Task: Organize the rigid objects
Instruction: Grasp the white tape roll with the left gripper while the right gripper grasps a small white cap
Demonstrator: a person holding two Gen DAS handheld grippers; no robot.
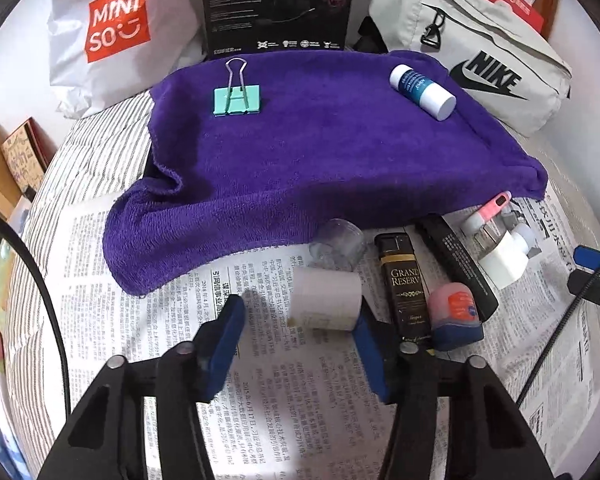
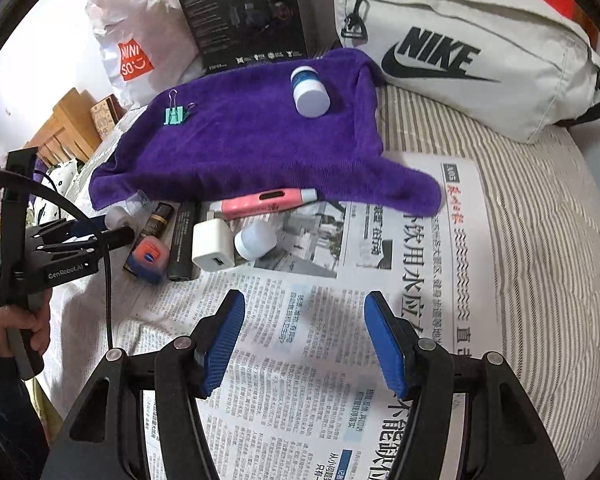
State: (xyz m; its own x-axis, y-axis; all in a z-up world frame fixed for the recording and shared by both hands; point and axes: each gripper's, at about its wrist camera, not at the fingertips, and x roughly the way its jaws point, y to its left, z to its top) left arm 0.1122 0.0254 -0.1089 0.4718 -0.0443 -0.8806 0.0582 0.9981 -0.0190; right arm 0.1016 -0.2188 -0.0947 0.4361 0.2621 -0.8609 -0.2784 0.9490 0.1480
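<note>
A purple towel [image 1: 308, 152] lies on the bed with a teal binder clip [image 1: 237, 98] and a blue-and-white bottle [image 1: 422, 86] on it. On the newspaper [image 1: 284, 380] below lies a row of objects: a white cylinder [image 1: 326, 300], a clear cap [image 1: 338, 242], a black Grand Reserve lighter [image 1: 404, 288], a pink-and-blue lip balm jar [image 1: 454, 316], a black tube [image 1: 456, 260], a white charger [image 1: 500, 256] and a pink pen [image 1: 490, 208]. My left gripper [image 1: 296, 320] is open, its pads on either side of the white cylinder. My right gripper [image 2: 304, 332] is open and empty over the newspaper.
A Miniso bag [image 1: 116, 24], a black box [image 1: 278, 4] and a grey Nike bag [image 1: 480, 52] stand behind the towel. The striped bedsheet [image 2: 540, 240] extends to the right. The left gripper and the hand holding it show in the right wrist view [image 2: 60, 256].
</note>
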